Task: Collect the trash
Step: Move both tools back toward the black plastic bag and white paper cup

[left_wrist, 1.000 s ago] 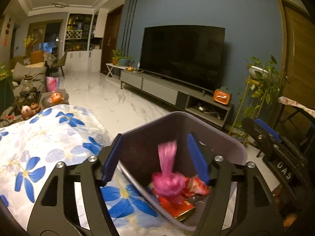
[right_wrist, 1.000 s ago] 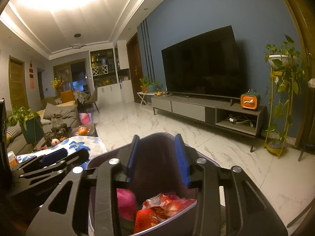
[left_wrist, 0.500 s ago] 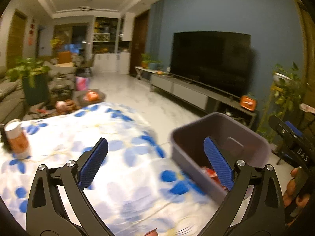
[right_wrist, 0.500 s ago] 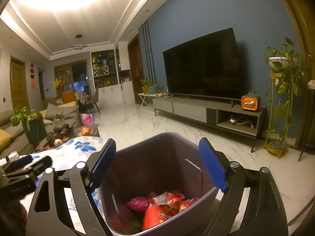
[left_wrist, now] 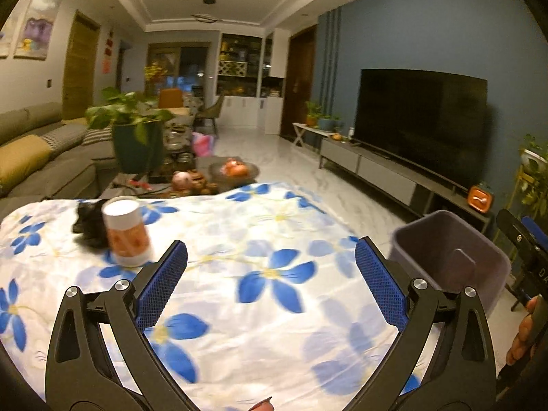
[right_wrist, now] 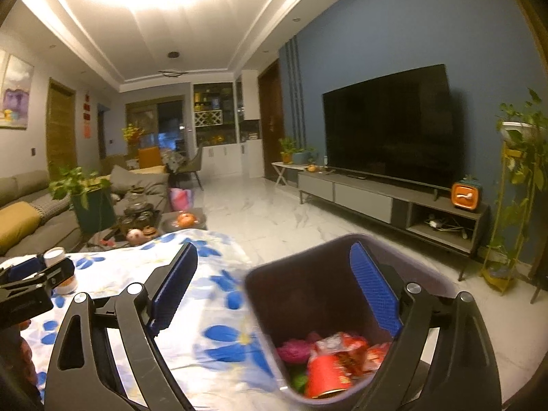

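tablecloth [left_wrist: 260,226] lies bare ahead; only cup [left_wrist: 126,236] and bin [left_wrist: 452,257] obstruct.

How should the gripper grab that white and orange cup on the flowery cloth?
Grip the cup around its middle, coming in level from the near side with the open left gripper. It stands upright and round, so the pads can close on opposite sides. A dark object sits right behind it, so don't overreach.

This is a living room in a home. A big TV [right_wrist: 387,121] hangs on a blue wall [right_wrist: 394,34]. Under the TV is a long low cabinet [right_wrist: 383,202]. Across the floor from the TV is a sofa [left_wrist: 37,157] with cushions. Plants [right_wrist: 524,157] stand beside the TV.
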### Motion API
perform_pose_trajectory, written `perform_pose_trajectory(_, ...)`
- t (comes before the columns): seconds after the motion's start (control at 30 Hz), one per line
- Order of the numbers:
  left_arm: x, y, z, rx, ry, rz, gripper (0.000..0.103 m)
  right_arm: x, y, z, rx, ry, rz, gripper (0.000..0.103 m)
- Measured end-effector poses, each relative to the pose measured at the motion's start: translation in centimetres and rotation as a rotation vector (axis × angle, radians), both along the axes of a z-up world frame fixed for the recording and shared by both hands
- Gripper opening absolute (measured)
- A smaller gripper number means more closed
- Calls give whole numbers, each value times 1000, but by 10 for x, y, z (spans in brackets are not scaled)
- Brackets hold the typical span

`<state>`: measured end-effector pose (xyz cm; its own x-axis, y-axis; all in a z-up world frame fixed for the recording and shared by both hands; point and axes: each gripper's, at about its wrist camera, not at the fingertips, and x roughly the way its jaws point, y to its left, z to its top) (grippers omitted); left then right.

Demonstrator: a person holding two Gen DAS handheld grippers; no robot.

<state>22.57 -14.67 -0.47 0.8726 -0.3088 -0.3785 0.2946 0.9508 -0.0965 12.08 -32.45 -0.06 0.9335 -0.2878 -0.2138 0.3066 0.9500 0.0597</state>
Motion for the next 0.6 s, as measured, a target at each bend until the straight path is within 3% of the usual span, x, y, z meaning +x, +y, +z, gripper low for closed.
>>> perform_pose_trajectory(0.6,28,137,-17,28,30,288,97,75,130,-14,5,74,264,88)
